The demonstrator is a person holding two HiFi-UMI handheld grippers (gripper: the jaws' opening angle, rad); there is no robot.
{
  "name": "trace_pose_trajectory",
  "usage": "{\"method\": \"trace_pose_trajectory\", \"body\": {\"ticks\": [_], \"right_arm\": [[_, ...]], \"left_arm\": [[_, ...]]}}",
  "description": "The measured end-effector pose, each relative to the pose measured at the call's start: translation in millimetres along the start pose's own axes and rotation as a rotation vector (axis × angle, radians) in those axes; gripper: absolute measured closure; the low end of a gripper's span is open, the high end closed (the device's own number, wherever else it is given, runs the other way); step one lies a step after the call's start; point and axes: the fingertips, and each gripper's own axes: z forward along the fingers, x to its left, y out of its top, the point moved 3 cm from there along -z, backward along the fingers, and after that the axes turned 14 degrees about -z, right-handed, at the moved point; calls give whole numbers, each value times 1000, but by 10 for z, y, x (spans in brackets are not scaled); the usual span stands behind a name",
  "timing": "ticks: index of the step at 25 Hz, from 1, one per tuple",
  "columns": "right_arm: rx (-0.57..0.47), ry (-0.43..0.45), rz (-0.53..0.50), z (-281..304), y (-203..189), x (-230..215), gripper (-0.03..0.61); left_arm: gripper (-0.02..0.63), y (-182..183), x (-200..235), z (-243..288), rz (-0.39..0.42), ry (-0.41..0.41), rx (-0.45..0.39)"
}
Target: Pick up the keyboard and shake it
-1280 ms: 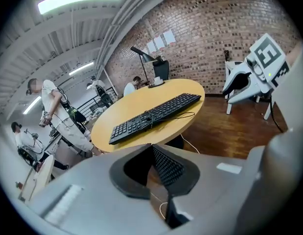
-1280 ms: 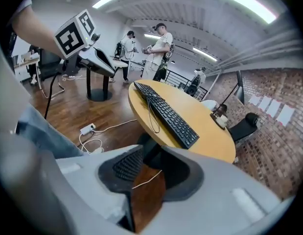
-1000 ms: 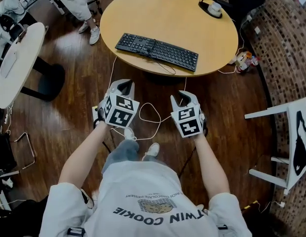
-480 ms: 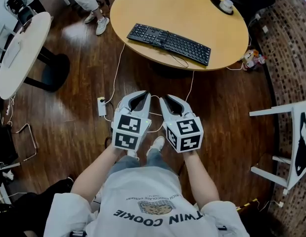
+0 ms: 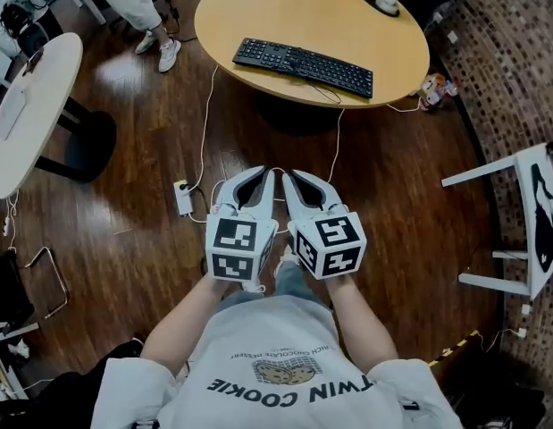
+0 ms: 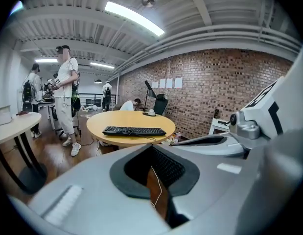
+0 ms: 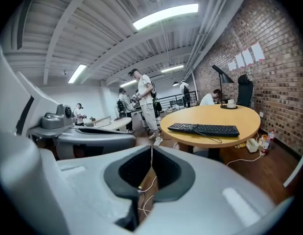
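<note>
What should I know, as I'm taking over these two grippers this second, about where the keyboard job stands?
Left gripper: shut, nothing between the jaws.
Right gripper: jaws closing, tips together, nothing between them.
Both are held side by side in front of the person's body over the wooden floor, well short of the table.
Keyboard: lies flat near the front edge of the round table, untouched.
Done: nothing yet.
Left: step up to the table, open the jaws, grip the keyboard, lift it and shake it.
</note>
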Motion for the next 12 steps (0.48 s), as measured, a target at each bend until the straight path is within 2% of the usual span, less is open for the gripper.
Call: {"method": "trace_pose_trajectory", "body": {"ticks": [6,12], "right_arm": [[-4,-40,2,-194,-43,549,577],[-7,-85,10,-395,-109,839,575]], "left_arm": [[606,-191,179,-536,5,-11,0],[606,-366,171,-842,-9,-54,13]]}}
